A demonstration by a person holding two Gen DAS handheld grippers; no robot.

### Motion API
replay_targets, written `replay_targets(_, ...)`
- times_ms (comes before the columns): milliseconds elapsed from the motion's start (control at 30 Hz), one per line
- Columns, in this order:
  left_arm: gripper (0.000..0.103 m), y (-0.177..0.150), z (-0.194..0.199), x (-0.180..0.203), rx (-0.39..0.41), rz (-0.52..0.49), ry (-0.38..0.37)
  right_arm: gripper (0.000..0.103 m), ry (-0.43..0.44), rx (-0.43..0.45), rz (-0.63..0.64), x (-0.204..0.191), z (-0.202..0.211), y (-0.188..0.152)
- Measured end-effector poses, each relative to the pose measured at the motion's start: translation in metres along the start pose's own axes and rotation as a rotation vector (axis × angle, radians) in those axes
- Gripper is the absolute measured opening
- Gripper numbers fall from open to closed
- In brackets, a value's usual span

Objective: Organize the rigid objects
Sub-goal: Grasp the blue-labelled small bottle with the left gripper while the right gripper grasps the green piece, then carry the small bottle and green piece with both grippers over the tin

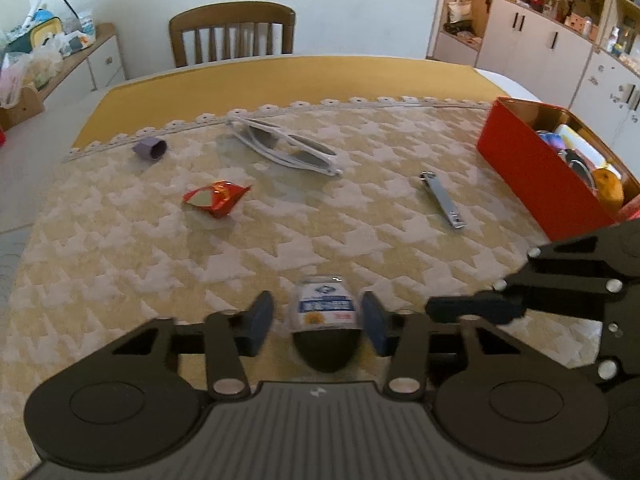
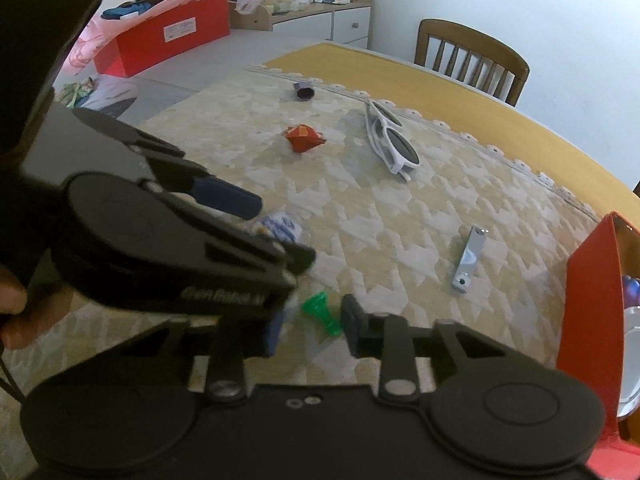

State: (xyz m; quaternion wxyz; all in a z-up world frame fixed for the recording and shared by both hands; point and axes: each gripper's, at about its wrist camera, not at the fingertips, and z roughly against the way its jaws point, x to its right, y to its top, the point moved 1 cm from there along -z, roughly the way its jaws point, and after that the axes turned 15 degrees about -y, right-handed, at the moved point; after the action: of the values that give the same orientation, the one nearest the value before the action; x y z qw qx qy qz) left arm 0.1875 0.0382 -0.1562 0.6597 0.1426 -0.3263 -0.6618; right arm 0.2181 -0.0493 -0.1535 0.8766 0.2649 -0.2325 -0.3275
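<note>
Left wrist view: the left hand-held gripper (image 1: 318, 322) brackets a small bottle (image 1: 325, 306) lying on the table (image 1: 280, 232), long axis pointing away, pads just off its sides

Right wrist view: the right hand-held gripper (image 2: 314, 326) half-closes around the bottle's green cap (image 2: 322, 312), contact unclear

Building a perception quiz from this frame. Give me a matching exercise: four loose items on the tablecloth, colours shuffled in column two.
Column one:
1. sunglasses
2. nail clipper
3. small cup on its side
4. crumpled wrapper

Column two:
A. red
B. purple
C. white frame
D. silver metal

Pairs: 1-C, 2-D, 3-B, 4-A
</note>
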Motion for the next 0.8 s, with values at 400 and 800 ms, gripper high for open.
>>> replay_targets(400,0.038,-0.001,0.011,-0.007,-0.002,0.045,-0.023,0.012,-0.059,-0.006,-0.048,0.005,0.010,-0.003)
replay_targets(800,0.038,0.016,0.039,0.020,0.034,0.062,-0.055,0.012,-0.121,0.024,-0.174,0.046,0.058,-0.006)
